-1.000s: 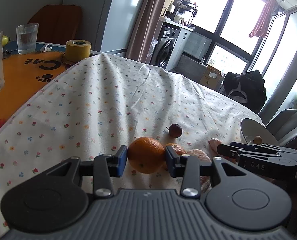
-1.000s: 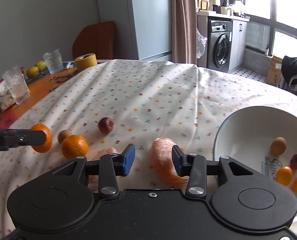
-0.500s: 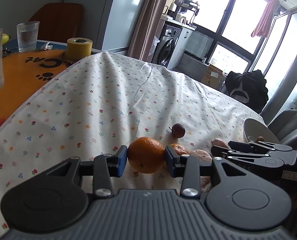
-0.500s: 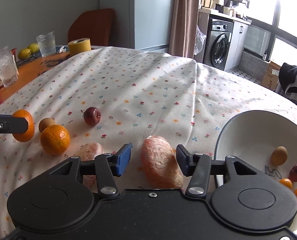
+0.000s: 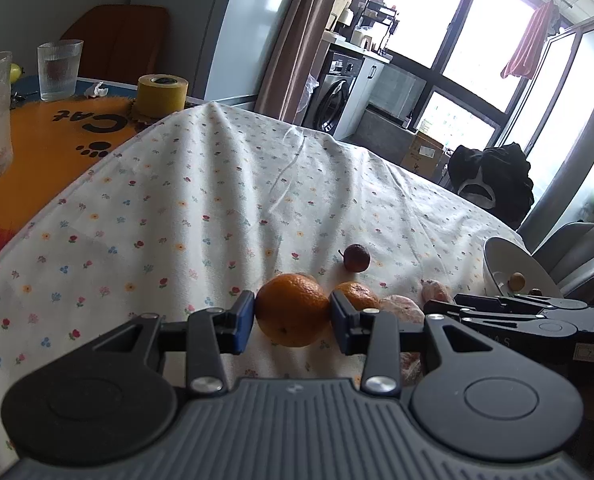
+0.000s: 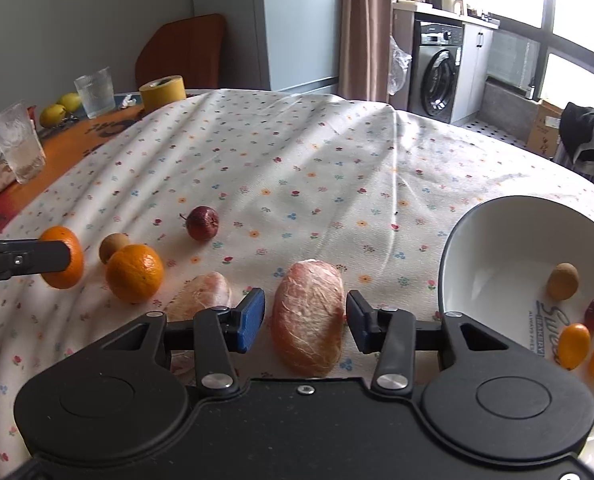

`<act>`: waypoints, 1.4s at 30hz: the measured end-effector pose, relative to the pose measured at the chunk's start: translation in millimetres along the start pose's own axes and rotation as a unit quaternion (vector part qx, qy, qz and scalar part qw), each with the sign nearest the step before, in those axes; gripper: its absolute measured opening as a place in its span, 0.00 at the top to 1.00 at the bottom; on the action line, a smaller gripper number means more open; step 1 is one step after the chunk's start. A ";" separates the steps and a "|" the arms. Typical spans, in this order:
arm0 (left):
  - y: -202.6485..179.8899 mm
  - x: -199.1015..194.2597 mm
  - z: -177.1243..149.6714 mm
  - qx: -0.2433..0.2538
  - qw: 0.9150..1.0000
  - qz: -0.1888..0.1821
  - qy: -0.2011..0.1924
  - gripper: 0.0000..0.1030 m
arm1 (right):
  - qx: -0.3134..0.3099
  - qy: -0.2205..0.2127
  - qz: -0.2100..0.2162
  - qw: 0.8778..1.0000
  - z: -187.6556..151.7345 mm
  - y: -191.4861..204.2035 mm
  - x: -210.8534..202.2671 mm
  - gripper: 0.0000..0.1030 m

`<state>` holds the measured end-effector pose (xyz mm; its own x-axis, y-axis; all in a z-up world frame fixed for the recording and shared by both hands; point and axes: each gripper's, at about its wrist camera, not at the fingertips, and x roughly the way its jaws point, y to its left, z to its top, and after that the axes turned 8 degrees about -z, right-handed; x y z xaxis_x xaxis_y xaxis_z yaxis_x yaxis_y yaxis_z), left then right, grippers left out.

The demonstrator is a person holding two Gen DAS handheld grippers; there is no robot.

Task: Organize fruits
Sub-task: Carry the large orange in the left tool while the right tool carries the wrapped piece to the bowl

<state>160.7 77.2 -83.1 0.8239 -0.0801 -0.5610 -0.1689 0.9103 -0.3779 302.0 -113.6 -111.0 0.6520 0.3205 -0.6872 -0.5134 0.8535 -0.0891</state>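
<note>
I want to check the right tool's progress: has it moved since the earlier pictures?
Yes. The right tool has moved left, away from the bowl, and now straddles the peeled fruit without touching it.

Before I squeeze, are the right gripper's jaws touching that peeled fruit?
Apart. The right wrist view shows tablecloth between each jaw of the right gripper and the peeled fruit.

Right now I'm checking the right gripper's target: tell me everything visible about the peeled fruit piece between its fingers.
The peeled fruit piece is an oblong, pinkish-orange segment webbed with white pith. It lies lengthwise on the floral tablecloth between the open right gripper; small gaps show either side. A similar piece lies left, the white bowl right.
</note>
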 end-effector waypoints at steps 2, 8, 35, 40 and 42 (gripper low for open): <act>-0.1 -2.4 -0.5 0.000 1.000 0.000 -0.001 0.62 | 0.006 0.001 -0.008 1.000 0.1 1.4 0.5 0.57; 1.6 -5.2 -1.5 -0.001 1.000 0.001 -0.002 0.62 | 0.026 0.015 -0.010 0.999 1.2 3.7 5.4 0.53; -32.5 -16.5 -4.2 0.025 1.000 -0.010 -0.014 0.62 | 0.080 -0.021 0.054 0.995 -15.1 -27.1 -37.6 0.78; -42.7 -17.2 -3.8 0.034 0.999 -0.018 -0.016 0.62 | 0.086 -0.033 0.054 0.994 -16.4 -34.1 -49.7 0.78; -47.8 -17.5 -3.2 0.039 0.999 -0.021 -0.017 0.62 | 0.089 -0.040 0.053 0.994 -16.1 -38.2 -55.1 0.78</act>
<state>152.6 33.8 -57.6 0.8473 -0.1071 -0.5202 -0.0917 0.9353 -0.3419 276.7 -170.4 -81.3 0.6457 0.4371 -0.6262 -0.4783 0.8707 0.1146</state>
